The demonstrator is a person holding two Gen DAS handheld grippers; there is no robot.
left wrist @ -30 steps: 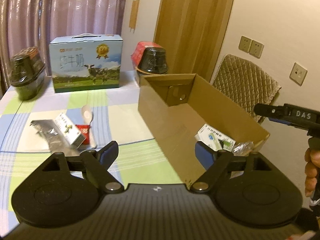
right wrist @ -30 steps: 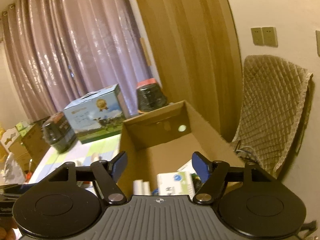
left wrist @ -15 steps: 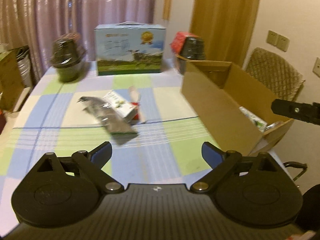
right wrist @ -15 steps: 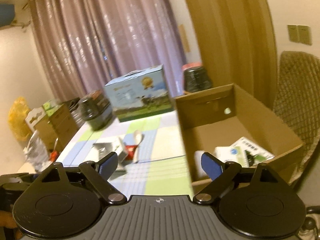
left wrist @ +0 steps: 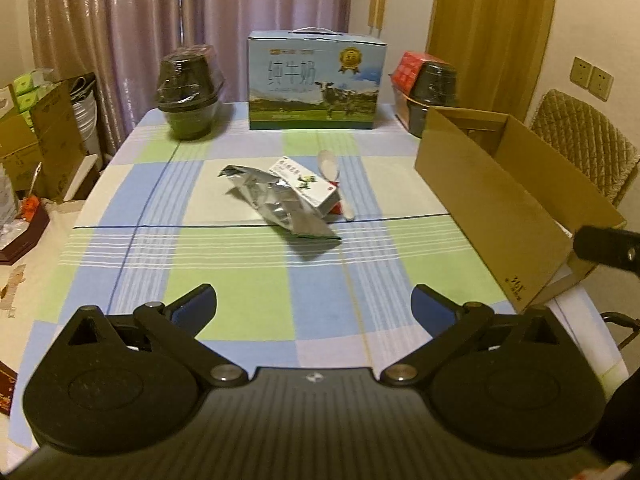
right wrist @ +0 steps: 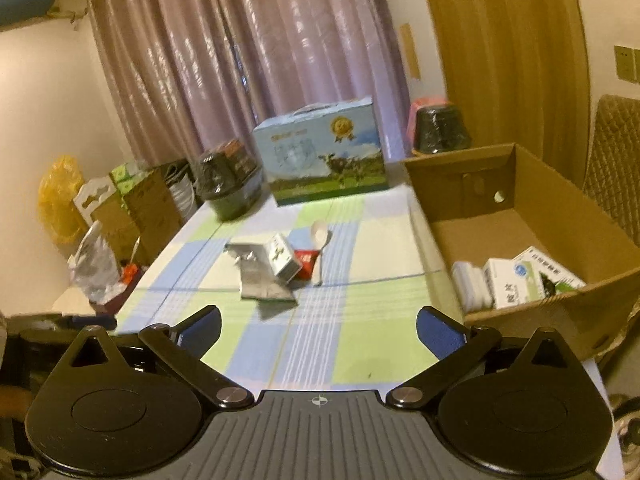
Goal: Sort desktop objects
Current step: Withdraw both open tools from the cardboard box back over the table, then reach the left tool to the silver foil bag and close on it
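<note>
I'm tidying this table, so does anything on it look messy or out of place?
Yes. Mid-table, a crumpled foil pouch lies askew with a small medicine box tilted on top, beside a white spoon. They are heaped together, not in the cardboard box.

Dim, warm-lit room with pale walls. Mauve curtains (left wrist: 160, 20) along far side; wooden door (left wrist: 492, 28) far right. Quilted chair (left wrist: 588, 148) at right, wall sockets (left wrist: 592, 78) above.

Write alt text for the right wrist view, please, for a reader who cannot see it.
An open, empty claw faces a checked tablecloth where a silver pouch, a small white box, a red packet and a white spoon lie together. At right, a cardboard box already holds white medicine boxes.
</note>
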